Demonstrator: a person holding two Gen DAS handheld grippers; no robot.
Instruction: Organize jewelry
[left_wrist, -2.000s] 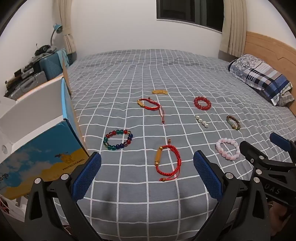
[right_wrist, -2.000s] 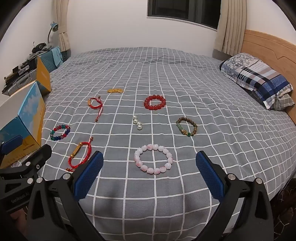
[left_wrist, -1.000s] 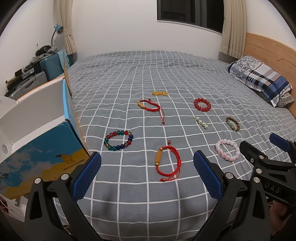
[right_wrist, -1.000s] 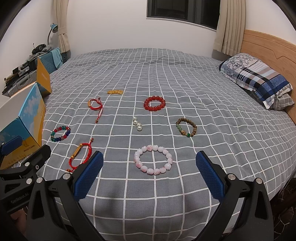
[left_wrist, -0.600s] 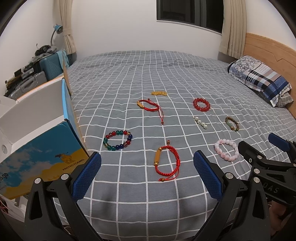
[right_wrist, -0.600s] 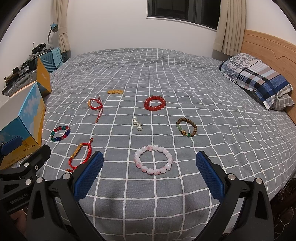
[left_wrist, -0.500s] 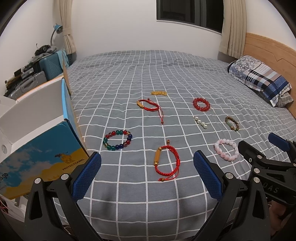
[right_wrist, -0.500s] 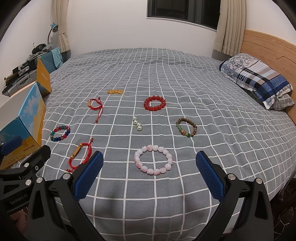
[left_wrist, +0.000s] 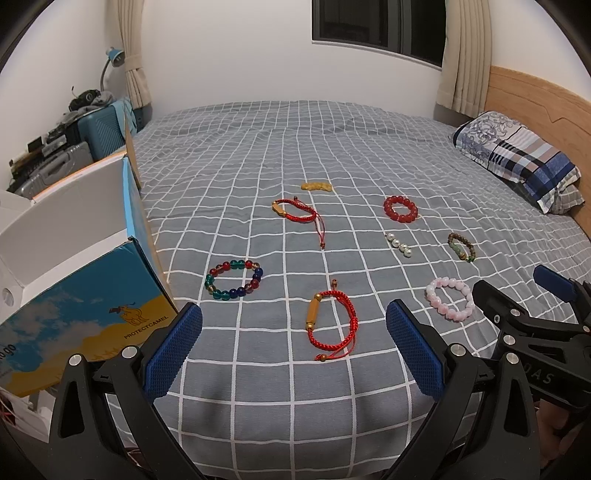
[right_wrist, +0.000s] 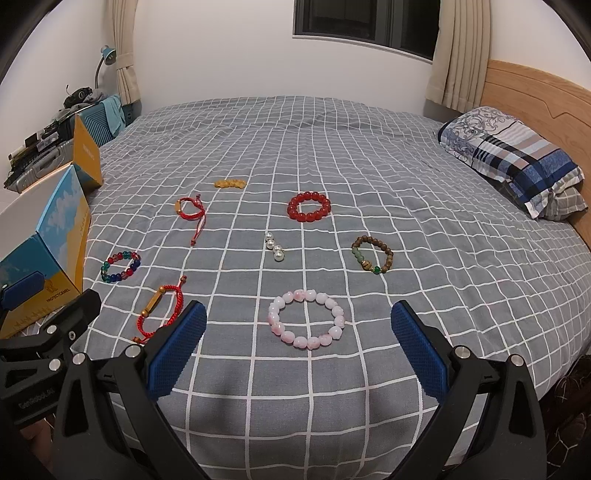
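Observation:
Several bracelets lie on the grey checked bed (left_wrist: 332, 147). A red cord bracelet (left_wrist: 330, 323) lies just ahead of my open, empty left gripper (left_wrist: 293, 345). A pink bead bracelet (right_wrist: 306, 319) lies just ahead of my open, empty right gripper (right_wrist: 297, 349). Farther off are a multicolour bead bracelet (left_wrist: 233, 279), a second red cord bracelet (left_wrist: 295, 211), a red bead bracelet (right_wrist: 308, 206), a brown bead bracelet (right_wrist: 372, 254), silver beads (right_wrist: 274, 246) and a yellow piece (left_wrist: 317, 187).
An open blue and yellow box (left_wrist: 74, 280) stands at the bed's left edge. A plaid pillow (right_wrist: 517, 155) lies by the wooden headboard (right_wrist: 535, 92) at the right. Suitcases (left_wrist: 99, 133) and clutter stand beyond the box.
Both views have shifted only slightly. The jewelry has not moved and both grippers stay open.

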